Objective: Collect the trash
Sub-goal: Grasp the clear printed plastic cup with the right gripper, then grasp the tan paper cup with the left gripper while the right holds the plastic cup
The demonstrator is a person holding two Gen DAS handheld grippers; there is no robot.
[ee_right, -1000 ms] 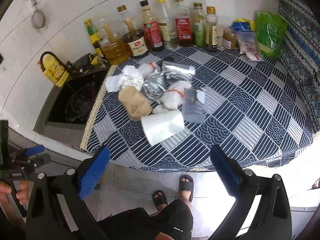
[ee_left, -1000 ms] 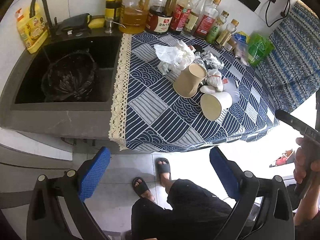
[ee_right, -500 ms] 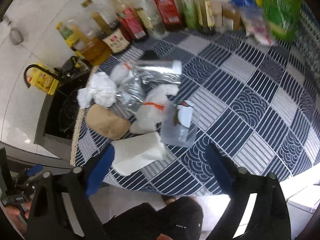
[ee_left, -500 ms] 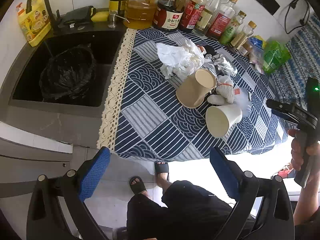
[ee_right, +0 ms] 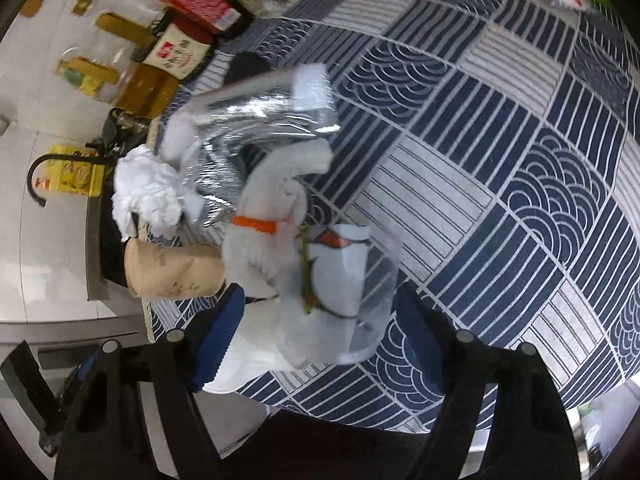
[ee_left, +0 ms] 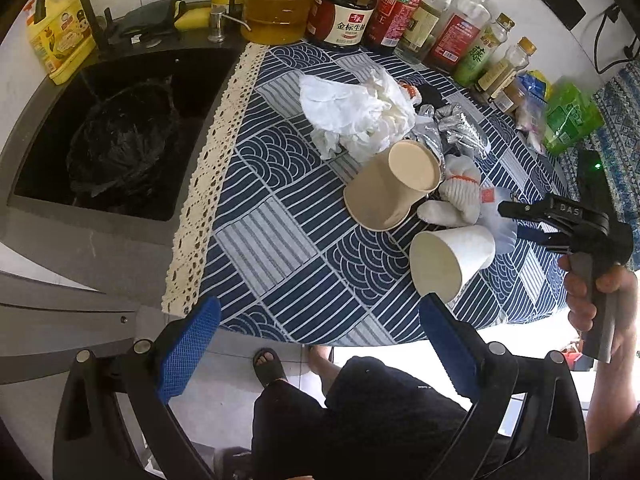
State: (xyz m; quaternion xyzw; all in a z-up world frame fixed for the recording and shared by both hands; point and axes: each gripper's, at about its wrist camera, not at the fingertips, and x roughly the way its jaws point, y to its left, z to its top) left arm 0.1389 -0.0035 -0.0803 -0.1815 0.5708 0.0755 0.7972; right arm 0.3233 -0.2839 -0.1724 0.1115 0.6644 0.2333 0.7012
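A pile of trash lies on the blue patterned cloth (ee_left: 280, 240): crumpled white paper (ee_left: 356, 116), a brown paper cup (ee_left: 392, 184) on its side, a white paper cup (ee_left: 448, 260) on its side, a white glove with an orange band (ee_left: 456, 196), silver foil bags (ee_left: 456, 128) and a clear plastic bag (ee_right: 352, 280). My left gripper (ee_left: 316, 344) is open and empty, short of the table's front edge. My right gripper (ee_right: 320, 328) is open, low over the white cup (ee_right: 256, 344) and the clear bag, jaws on either side of them. It also shows in the left wrist view (ee_left: 552, 216).
A black sink (ee_left: 192, 184) at the left holds a black trash bag (ee_left: 120, 140). Oil and sauce bottles (ee_left: 344, 12) line the back wall. A green packet (ee_left: 568, 116) sits at the back right. The person's legs and sandalled feet (ee_left: 268, 364) are below the table edge.
The right gripper has dropped down and forward onto the trash pile, now close over the white cup and clear bag. The left gripper has moved a little closer to the table.
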